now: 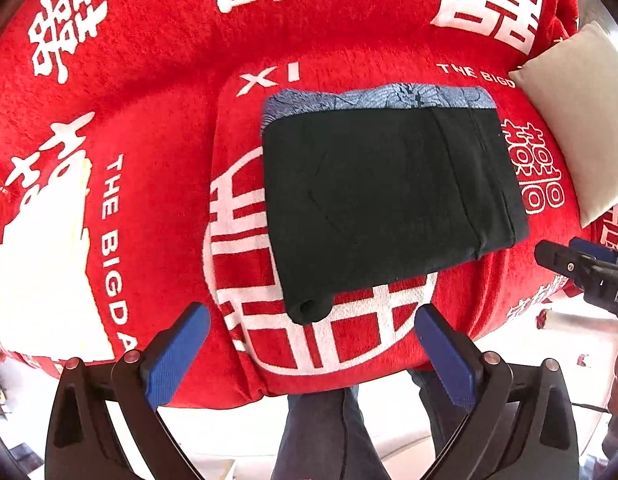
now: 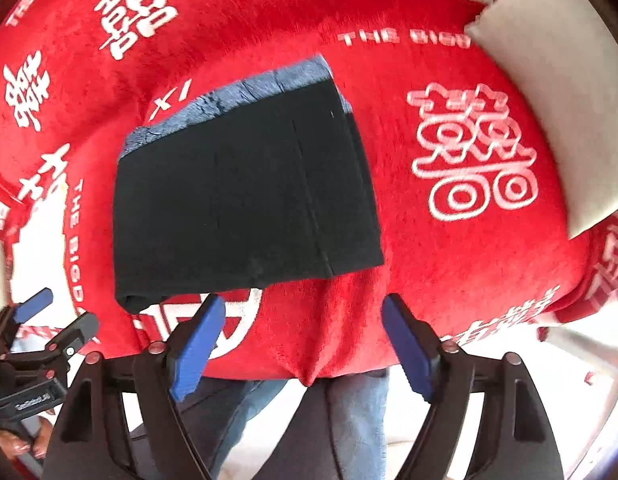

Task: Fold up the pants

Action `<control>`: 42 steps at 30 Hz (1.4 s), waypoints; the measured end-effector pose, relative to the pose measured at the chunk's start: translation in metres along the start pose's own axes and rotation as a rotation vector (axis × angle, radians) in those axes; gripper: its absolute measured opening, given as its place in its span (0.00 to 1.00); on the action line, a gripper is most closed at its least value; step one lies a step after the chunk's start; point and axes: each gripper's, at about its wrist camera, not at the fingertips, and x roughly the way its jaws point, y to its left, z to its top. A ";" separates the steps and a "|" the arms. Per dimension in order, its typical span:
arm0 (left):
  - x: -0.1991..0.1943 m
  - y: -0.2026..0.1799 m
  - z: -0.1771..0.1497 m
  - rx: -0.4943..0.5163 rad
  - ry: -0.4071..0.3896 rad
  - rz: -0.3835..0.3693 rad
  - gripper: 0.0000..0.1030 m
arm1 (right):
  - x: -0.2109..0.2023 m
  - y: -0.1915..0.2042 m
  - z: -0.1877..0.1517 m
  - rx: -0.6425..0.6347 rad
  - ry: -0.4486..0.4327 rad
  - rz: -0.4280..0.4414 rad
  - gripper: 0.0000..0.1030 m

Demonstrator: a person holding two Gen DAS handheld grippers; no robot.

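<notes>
**Folded pants released on the red blanket**

Nearest, the left hand-held gripper [image 1: 311,354] and right hand-held gripper [image 2: 303,346] are held wide apart, gripping nothing. Just beyond them, the dark folded pants [image 1: 389,196] are laid flat on the red blanket [image 1: 157,92]. Farther right, a beige cushion [image 1: 581,120] is seen.

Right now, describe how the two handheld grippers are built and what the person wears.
Both the left gripper and right gripper have black angular frames with silvery pivot pins, and two fingers faced with ribbed blue pads. White lettering marks the black bodies, too small to read. Below them show blue jeans.
</notes>
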 end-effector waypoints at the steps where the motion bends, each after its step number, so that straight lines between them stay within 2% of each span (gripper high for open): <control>1: -0.004 0.001 0.000 0.002 -0.008 -0.006 1.00 | -0.004 0.004 -0.002 -0.011 -0.010 -0.024 0.87; 4: -0.011 -0.002 0.000 0.017 -0.029 0.001 1.00 | -0.017 0.020 -0.004 -0.050 -0.037 -0.086 1.00; 8: -0.024 -0.008 -0.002 0.053 -0.064 0.017 1.00 | -0.032 0.037 -0.005 -0.069 -0.046 -0.087 1.00; 14: -0.032 -0.008 -0.001 0.031 -0.071 0.026 1.00 | -0.044 0.047 -0.003 -0.095 -0.062 -0.111 1.00; 19: -0.036 -0.010 -0.003 -0.002 -0.063 0.046 1.00 | -0.049 0.043 -0.001 -0.089 -0.058 -0.109 1.00; 28: -0.046 -0.029 -0.015 -0.093 -0.048 0.091 1.00 | -0.063 0.036 -0.002 -0.175 -0.063 -0.091 1.00; 33: -0.055 -0.040 -0.020 -0.099 -0.058 0.115 1.00 | -0.071 0.032 -0.003 -0.215 -0.080 -0.097 1.00; 42: -0.063 -0.054 -0.024 -0.104 -0.060 0.136 1.00 | -0.076 0.021 -0.008 -0.207 -0.076 -0.069 1.00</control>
